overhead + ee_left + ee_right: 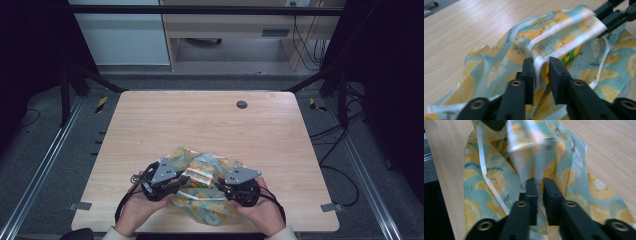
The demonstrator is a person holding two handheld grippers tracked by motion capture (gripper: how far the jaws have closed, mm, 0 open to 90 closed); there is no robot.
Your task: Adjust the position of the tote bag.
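A crumpled cloth bag (205, 187) printed with yellow citrus slices on pale teal lies at the near edge of the wooden counter (210, 125), bunched between the person's two hands. Its heap runs roughly left to right across the high view, with no clear front or top to tell. The left gripper (186, 178) holds its fingers (527, 75) pinched on a fold of the white-edged hem at the bag's left side; the right gripper (220, 184) has its fingers (549, 195) pinched on a blurred fold of the same cloth at the right side. Between them a band of the fabric is stretched up off the heap. A thin white strap (602, 62) loops over the cloth. The rest of the counter lies bare apart from a small dark round cap (242, 104) near its far edge, well apart from the bag. Small dark script is printed among the fruit, too blurred to read; a green-and-yellow patch (571, 55) shows under the raised fold
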